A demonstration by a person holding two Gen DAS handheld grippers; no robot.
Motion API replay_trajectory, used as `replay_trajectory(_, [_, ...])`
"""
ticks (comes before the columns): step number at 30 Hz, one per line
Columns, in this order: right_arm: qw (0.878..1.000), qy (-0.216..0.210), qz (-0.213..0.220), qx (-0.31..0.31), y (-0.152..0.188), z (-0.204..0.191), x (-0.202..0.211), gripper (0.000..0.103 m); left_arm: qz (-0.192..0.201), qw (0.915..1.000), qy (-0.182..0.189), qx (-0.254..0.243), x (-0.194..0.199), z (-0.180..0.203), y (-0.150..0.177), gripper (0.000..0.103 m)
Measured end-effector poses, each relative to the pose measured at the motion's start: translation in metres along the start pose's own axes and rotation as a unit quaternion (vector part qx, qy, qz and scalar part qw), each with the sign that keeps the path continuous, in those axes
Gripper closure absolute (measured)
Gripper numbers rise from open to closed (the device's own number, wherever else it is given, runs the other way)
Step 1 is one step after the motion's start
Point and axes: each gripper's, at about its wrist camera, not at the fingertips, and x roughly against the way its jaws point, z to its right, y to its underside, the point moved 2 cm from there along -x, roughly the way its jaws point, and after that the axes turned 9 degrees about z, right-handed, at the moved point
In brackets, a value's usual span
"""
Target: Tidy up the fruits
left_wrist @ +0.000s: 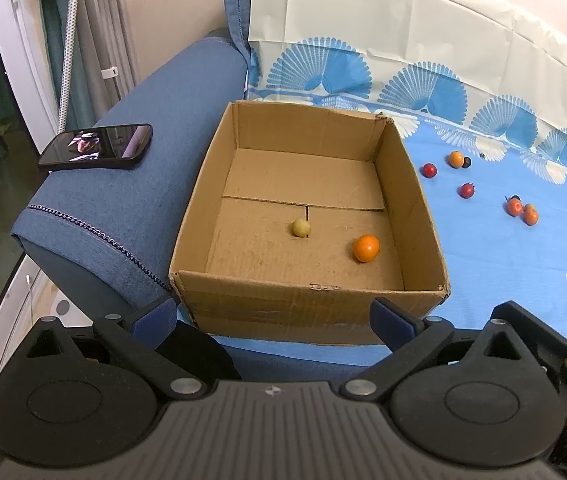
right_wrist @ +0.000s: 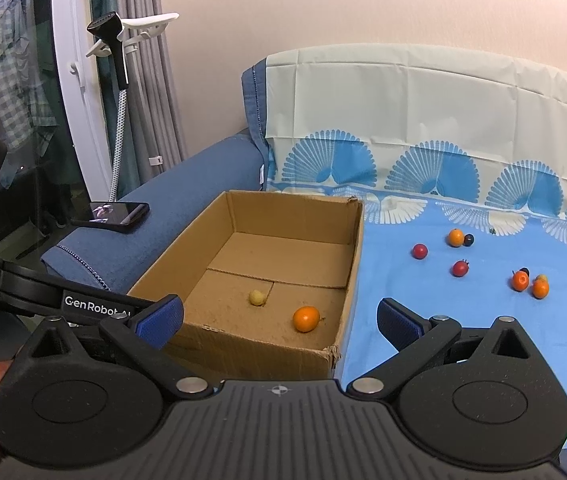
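An open cardboard box (left_wrist: 211, 184) (right_wrist: 353, 248) sits on a blue cloth on a sofa. Inside lie an orange fruit (left_wrist: 366, 248) (right_wrist: 306, 319) and a small yellow-green fruit (left_wrist: 300, 227) (right_wrist: 256, 297). Several small fruits lie on the cloth to the right: red ones (left_wrist: 429, 170) (right_wrist: 420, 251), orange ones (left_wrist: 456, 159) (right_wrist: 520, 280) and a dark one (right_wrist: 469, 239). My left gripper (left_wrist: 275, 312) is open and empty just before the box's near wall. My right gripper (right_wrist: 279, 316) is open and empty, near the box's front right corner.
A smartphone (left_wrist: 95, 147) (right_wrist: 110, 216) lies on the blue sofa armrest (left_wrist: 131, 200) left of the box. A cream and blue patterned sheet (right_wrist: 423, 120) covers the backrest. A garment steamer (right_wrist: 117, 80) and curtains stand at the left.
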Motion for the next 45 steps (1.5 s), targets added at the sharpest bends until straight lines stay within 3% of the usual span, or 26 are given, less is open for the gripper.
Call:
replay_trajectory(26, [0.999,0.019,-0.001,-0.029,0.005,0.018,-0.011,0.001,-0.016,0.9998,-0.001,-0.01,-0.014,0.011,-0.01,0.0])
replay_trajectory(37, [0.995,0.071,0.003,-0.07,0.01,0.069,-0.013,0.001,-0.025,0.9988,0.019,-0.037,-0.033,0.056,-0.03,0.0])
replay_trajectory(45, [0.984,0.149,0.012,-0.1,0.017,0.141,-0.01,0.001,-0.029,0.9961,0.051,-0.066,-0.063,0.114,-0.049,0.0])
